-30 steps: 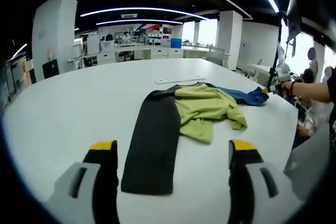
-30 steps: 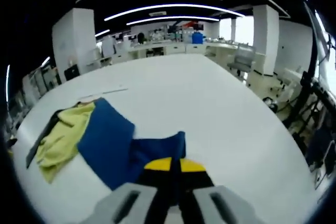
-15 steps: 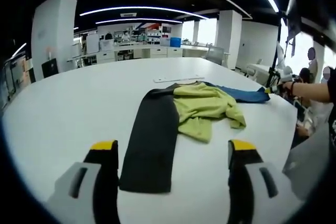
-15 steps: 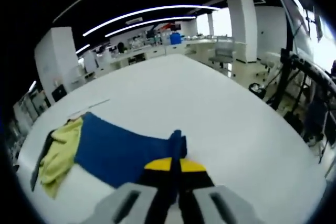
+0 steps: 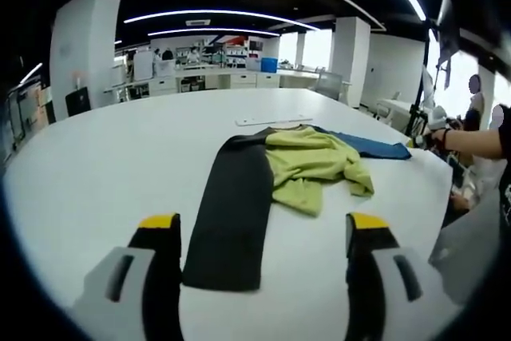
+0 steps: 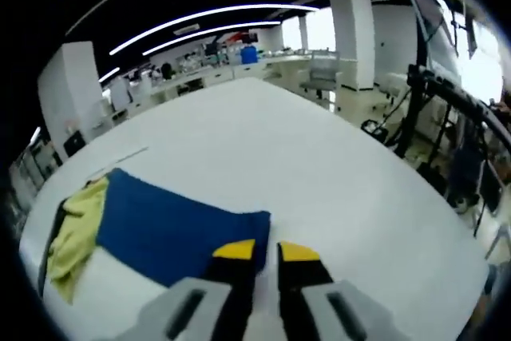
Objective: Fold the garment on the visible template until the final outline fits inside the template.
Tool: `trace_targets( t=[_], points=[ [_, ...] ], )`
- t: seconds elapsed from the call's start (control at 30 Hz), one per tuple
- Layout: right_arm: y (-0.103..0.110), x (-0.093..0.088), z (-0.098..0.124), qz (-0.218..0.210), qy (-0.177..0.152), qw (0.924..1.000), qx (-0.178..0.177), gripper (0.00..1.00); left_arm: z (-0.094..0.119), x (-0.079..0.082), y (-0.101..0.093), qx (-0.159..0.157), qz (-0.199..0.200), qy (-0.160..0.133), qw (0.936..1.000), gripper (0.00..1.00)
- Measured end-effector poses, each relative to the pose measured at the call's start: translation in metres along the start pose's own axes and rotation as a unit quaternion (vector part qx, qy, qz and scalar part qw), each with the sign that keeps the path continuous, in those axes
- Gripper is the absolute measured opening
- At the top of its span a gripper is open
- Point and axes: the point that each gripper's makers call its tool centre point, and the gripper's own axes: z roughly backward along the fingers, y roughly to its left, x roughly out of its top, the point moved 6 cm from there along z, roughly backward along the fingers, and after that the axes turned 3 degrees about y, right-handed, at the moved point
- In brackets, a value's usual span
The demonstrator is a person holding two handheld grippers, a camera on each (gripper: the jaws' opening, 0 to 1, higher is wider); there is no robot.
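Note:
A long black template strip [image 5: 231, 213] lies on the white table [image 5: 104, 157]. A crumpled yellow-green garment [image 5: 311, 167] rests half over its far end. A blue cloth [image 5: 371, 146] runs out from under the garment toward the right. In the right gripper view the blue cloth [image 6: 172, 229] lies spread flat, with the yellow-green garment [image 6: 76, 233] and the black strip [image 6: 49, 245] at its left. My right gripper [image 6: 267, 251] sits at the blue cloth's near corner, jaws slightly apart and holding nothing. My left gripper [image 5: 263, 223] hovers wide open before the strip's near end.
A thin white strip [image 5: 273, 121] lies on the table beyond the garments. A person's arm [image 5: 471, 137] reaches in at the table's right edge. Desks, pillars and chairs stand behind the table. A black stand [image 6: 423, 109] rises off the table's right side.
The right gripper drew the blue cloth's corner outward, laying it flat, then its jaws parted and let the corner go. The left gripper has stayed put.

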Motion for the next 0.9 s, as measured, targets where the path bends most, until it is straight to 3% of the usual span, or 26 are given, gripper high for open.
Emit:
trace_targets(
  t=[0.07,0.17,0.2,0.37,0.67,0.9],
  points=[
    [0.003,0.0,0.001,0.008,0.004,1.0,0.001,0.27,0.0,0.0,0.0,0.0,0.0,-0.002,1.0,0.82],
    [0.014,0.0,0.013,0.01,0.004,0.9998,0.017,0.35,0.0,0.001,0.0,0.0,0.001,-0.002,1.0,0.82],
    [0.015,0.003,0.007,0.014,0.001,0.9994,0.031,0.38,0.0,0.001,-0.001,0.0,0.0,-0.002,1.0,0.81],
    [0.053,0.0,0.019,0.027,-0.007,0.9945,0.101,0.46,-0.004,0.001,-0.006,-0.005,0.0,0.001,1.0,0.79],
    [0.111,-0.013,0.026,0.063,0.002,0.978,0.199,0.6,-0.013,0.006,-0.014,-0.014,-0.005,0.006,0.9999,0.73],
    [0.164,-0.03,0.044,0.092,0.016,0.9584,0.27,0.66,-0.025,0.004,-0.021,-0.012,0.018,0.011,0.9997,0.62]
  ],
)
